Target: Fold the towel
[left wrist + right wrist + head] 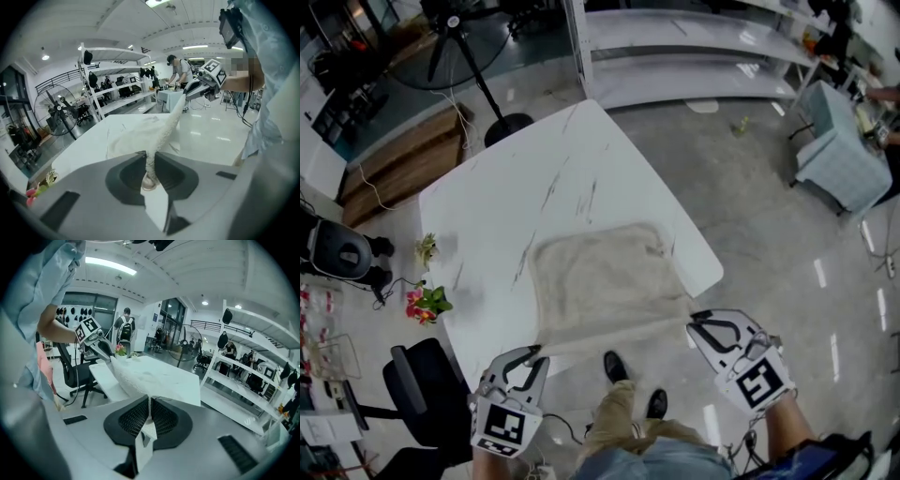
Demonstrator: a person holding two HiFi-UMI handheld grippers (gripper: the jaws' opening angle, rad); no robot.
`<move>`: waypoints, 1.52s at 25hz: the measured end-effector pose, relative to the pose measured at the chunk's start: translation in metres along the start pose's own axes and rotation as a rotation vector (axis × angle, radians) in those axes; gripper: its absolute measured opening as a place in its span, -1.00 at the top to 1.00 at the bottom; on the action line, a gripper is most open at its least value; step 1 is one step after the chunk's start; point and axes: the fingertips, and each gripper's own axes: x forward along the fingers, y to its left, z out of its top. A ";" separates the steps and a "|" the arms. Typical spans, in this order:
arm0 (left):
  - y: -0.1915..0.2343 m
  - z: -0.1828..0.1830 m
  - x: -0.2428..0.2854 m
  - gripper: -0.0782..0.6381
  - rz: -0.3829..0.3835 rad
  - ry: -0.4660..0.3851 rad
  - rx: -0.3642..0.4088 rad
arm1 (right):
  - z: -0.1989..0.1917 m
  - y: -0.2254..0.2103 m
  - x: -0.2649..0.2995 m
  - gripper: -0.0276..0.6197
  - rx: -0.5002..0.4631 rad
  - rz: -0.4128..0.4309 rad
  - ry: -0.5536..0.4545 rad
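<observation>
I have the left tool and right tool each clamped narrow on a near corner of the towel. Its near edge hangs above the desk and the rest lies flat on it. No fold is made yet.

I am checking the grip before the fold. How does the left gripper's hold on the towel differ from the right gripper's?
The left gripper clamps the towel bunched into a thick roll; the right gripper pinches a thin, flat edge. In the head view the left gripper sits lower in the picture than the right. Both are shut on the towel's near edge.
</observation>
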 end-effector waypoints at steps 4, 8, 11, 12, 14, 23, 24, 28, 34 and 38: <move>0.039 0.024 0.014 0.62 0.038 -0.047 -0.036 | 0.016 -0.030 0.015 0.82 0.037 -0.044 -0.018; 0.072 0.039 0.030 0.62 0.066 -0.055 -0.043 | 0.030 -0.058 0.033 0.82 0.068 -0.088 -0.035; 0.092 0.045 0.047 0.62 0.073 -0.026 -0.043 | 0.031 -0.076 0.050 0.82 0.089 -0.100 -0.020; 0.098 0.046 0.052 0.62 0.074 -0.015 -0.049 | 0.030 -0.081 0.056 0.82 0.096 -0.099 -0.014; 0.111 0.048 0.064 0.62 0.077 0.001 -0.067 | 0.031 -0.094 0.070 0.82 0.109 -0.095 -0.008; 0.148 0.015 0.139 0.61 0.027 0.154 -0.168 | 0.004 -0.138 0.142 0.80 0.158 -0.026 0.100; 0.150 0.011 0.147 0.61 0.019 0.171 -0.176 | -0.001 -0.140 0.148 0.79 0.164 -0.017 0.115; 0.160 -0.008 0.175 0.59 0.001 0.237 -0.191 | -0.021 -0.147 0.172 0.79 0.198 0.021 0.164; 0.175 -0.019 0.195 0.42 -0.018 0.254 -0.336 | -0.049 -0.154 0.198 0.78 0.238 0.046 0.228; 0.184 -0.026 0.194 0.13 -0.008 0.228 -0.419 | -0.061 -0.155 0.211 0.78 0.261 0.043 0.257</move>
